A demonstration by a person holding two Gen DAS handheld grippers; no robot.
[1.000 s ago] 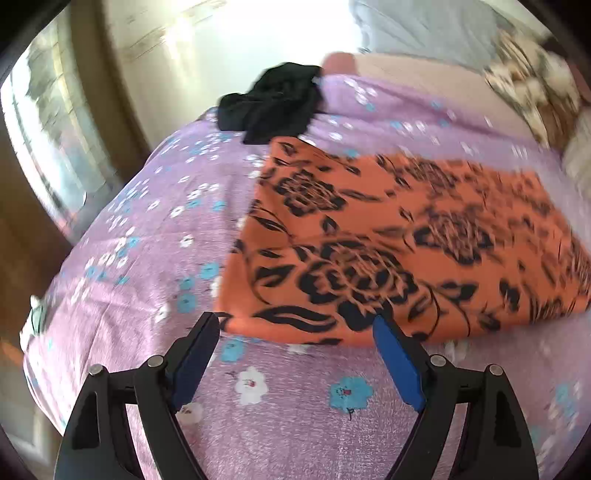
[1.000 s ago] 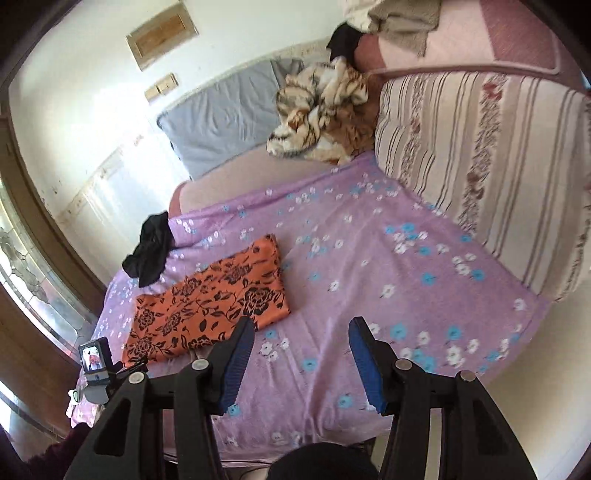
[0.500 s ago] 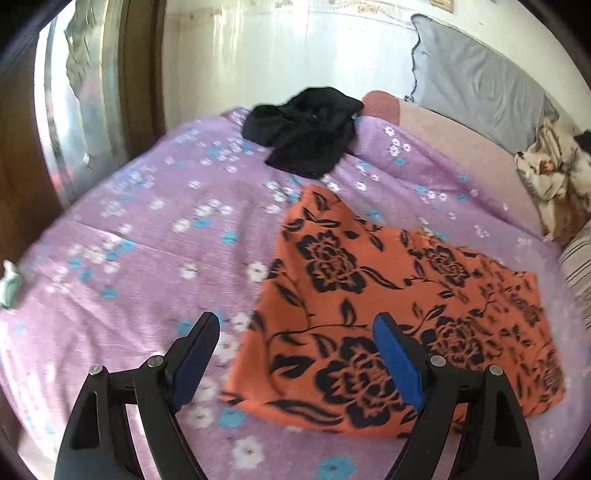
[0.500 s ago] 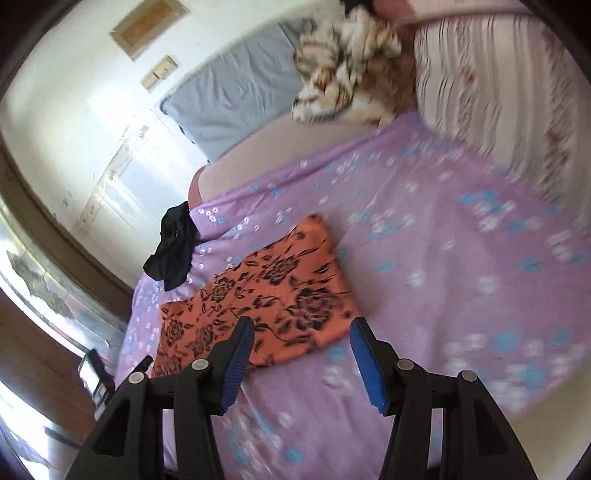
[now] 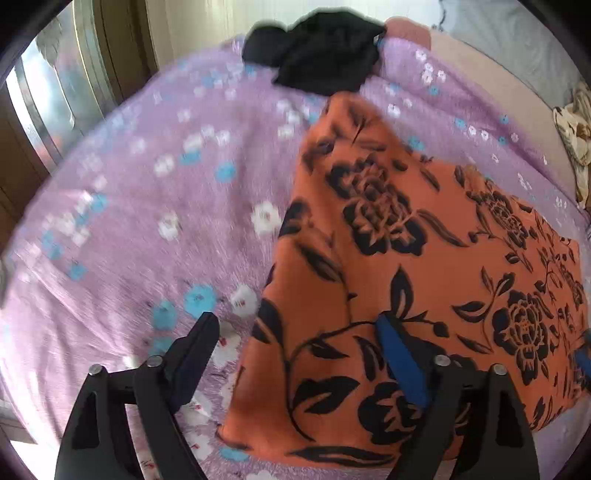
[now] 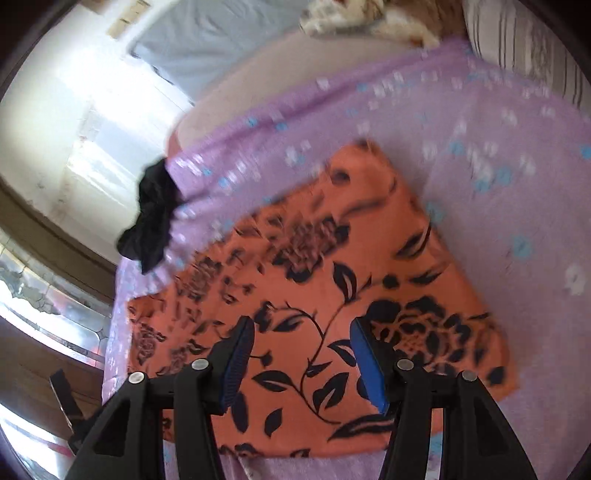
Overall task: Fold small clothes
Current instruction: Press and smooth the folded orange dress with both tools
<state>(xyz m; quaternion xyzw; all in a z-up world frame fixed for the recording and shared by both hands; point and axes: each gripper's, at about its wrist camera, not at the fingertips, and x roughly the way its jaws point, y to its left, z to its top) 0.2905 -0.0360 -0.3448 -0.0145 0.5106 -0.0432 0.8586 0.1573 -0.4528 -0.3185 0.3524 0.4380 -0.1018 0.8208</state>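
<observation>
An orange cloth with black flowers [image 5: 413, 258] lies flat, folded to a rectangle, on the purple flowered bedspread [image 5: 155, 206]. My left gripper [image 5: 295, 343] is open and empty, low over the cloth's near left edge. In the right wrist view the same cloth [image 6: 332, 266] fills the middle. My right gripper [image 6: 301, 343] is open and empty, just above the cloth's near right part. A crumpled black garment [image 5: 325, 48] lies at the far end of the bedspread and also shows in the right wrist view [image 6: 151, 214].
A grey pillow [image 6: 221, 33] and a tiger-print blanket [image 6: 369, 18] lie at the head of the bed. A striped cushion [image 6: 535, 48] stands at the right. A window and wooden frame [image 5: 48, 99] run along the left side.
Both grippers have moved down and in toward the orange cloth, which now looks much larger in both views. Both stay open.
</observation>
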